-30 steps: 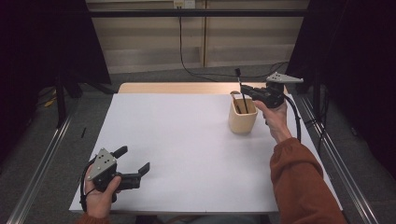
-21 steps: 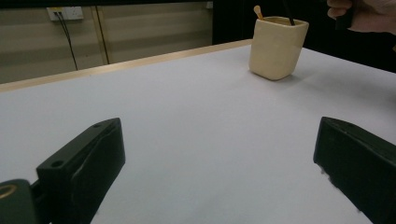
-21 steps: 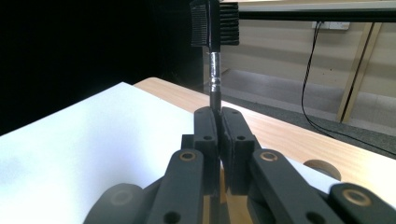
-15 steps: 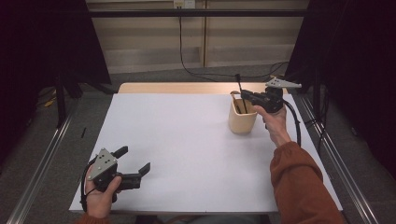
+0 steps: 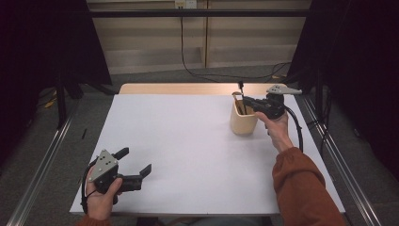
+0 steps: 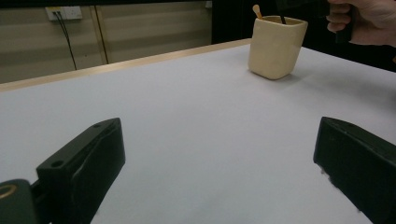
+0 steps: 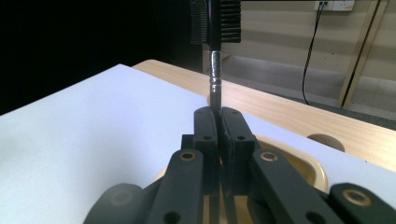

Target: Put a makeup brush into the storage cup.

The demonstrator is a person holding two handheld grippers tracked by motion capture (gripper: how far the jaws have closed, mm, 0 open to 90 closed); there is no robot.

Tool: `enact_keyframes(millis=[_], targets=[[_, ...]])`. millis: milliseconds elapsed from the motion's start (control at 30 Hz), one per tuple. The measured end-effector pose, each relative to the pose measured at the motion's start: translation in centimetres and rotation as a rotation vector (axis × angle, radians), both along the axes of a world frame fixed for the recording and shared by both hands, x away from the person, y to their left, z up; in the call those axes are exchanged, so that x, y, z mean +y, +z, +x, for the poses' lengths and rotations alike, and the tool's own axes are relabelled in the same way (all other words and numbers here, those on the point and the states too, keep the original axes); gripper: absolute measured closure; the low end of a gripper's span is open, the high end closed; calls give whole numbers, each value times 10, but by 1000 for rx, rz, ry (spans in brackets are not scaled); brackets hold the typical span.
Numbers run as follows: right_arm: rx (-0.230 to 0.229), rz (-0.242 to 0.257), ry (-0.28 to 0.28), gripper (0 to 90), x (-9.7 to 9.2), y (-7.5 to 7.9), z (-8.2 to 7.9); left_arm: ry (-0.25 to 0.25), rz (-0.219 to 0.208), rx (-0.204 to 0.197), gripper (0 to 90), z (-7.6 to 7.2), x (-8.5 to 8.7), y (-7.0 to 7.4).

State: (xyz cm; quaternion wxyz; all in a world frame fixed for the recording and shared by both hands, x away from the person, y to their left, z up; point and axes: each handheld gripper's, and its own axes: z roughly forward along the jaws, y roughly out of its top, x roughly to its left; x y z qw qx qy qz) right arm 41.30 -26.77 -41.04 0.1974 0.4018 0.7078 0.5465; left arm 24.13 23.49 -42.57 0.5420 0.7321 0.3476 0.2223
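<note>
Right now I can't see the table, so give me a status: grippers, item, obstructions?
Right gripper shut on black brush, over beige cup. Left gripper open, idle. Nothing in the way.

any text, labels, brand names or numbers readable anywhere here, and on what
None: no readable text stands anywhere.
The cream cup is plain, with no print or label.
The white table cover carries no marks.
The left gripper and the right gripper, shut on a black brush, show no lettering.
The wall socket is too small and blurred to show any marking.
</note>
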Motion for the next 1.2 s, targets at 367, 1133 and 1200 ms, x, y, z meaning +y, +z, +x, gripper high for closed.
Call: enact_keyframes(millis=[367, 1133, 1200], targets=[[11, 8, 2, 825, -4, -1, -1, 2, -1, 0, 21, 1, 0, 0], [-16, 9, -39, 53, -5, 3, -8, 2, 0, 5, 20, 6, -3, -1], [-24, 11, -45, 17, -5, 4, -9, 4, -1, 7, 20, 5, -3, 0]])
